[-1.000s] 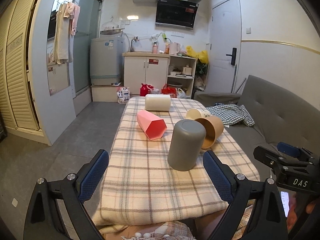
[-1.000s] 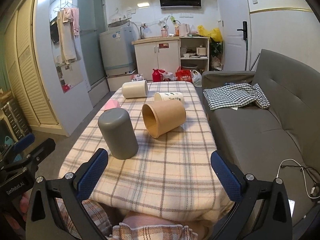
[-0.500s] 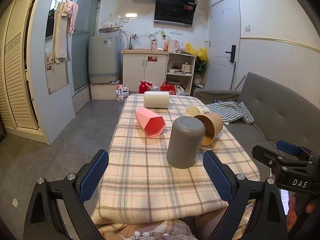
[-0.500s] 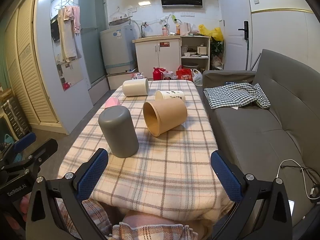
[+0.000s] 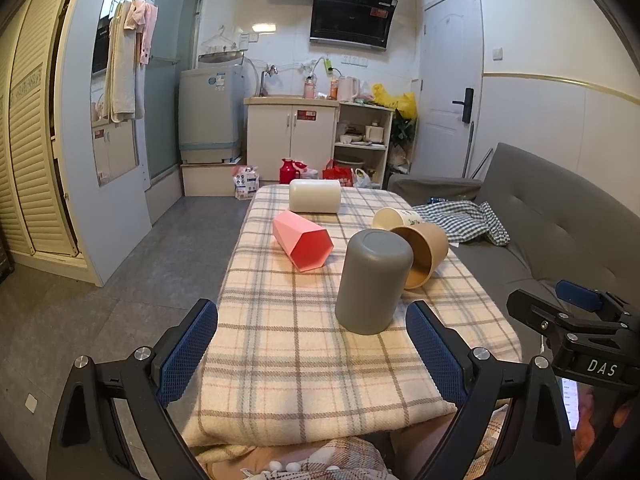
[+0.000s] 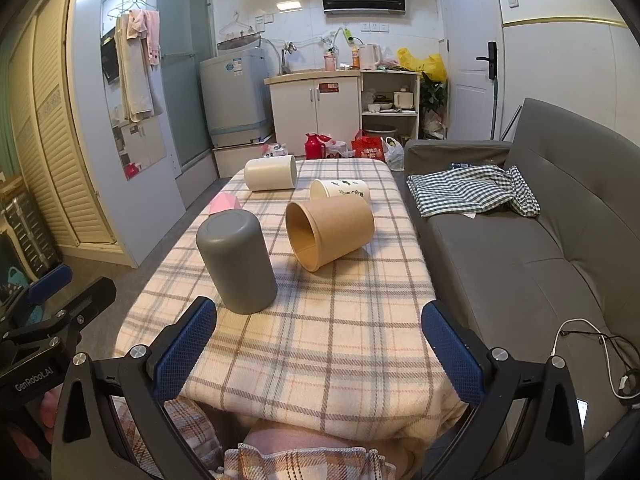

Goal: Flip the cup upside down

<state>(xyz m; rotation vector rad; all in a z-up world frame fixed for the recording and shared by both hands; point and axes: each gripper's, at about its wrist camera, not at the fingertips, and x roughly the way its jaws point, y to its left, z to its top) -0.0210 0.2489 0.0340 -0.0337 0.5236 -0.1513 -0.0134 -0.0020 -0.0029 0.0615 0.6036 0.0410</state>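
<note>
Five cups counted on the checked beige tablecloth (image 5: 304, 344), all visible in the left wrist view. One matte grey cylindrical plastic cup (image 5: 374, 281) standing mouth down, closed bottom upward, near the centre of the frame, slightly right; in the right wrist view the same grey cup (image 6: 237, 261) seen left of centre. Just behind it and to the right, one brown paper cup (image 5: 424, 254) lying on its side, open mouth toward the camera; whether touching the grey cup, cannot tell. Behind that, one white paper cup with small green print (image 5: 394, 219), also lying down. One pink hexagonal plastic cup (image 5: 303, 245) on its side, left of centre. One cream cylindrical cup (image 5: 315, 195) lying across the far end of the table.

Two grippers present. Left gripper (image 5: 312, 350) at the bottom of its frame, blue-padded fingers (image 5: 188, 354) spread wide apart, nothing between them, well short of the grey cup. Right gripper (image 6: 318, 350) likewise spread wide and holding nothing, its blue pads (image 6: 454, 354) at the lower edge of its frame, near the table's front border.

One grey fabric sofa (image 6: 520, 248) along the right side, with one green checked cloth (image 6: 472, 190) crumpled on it.
</note>
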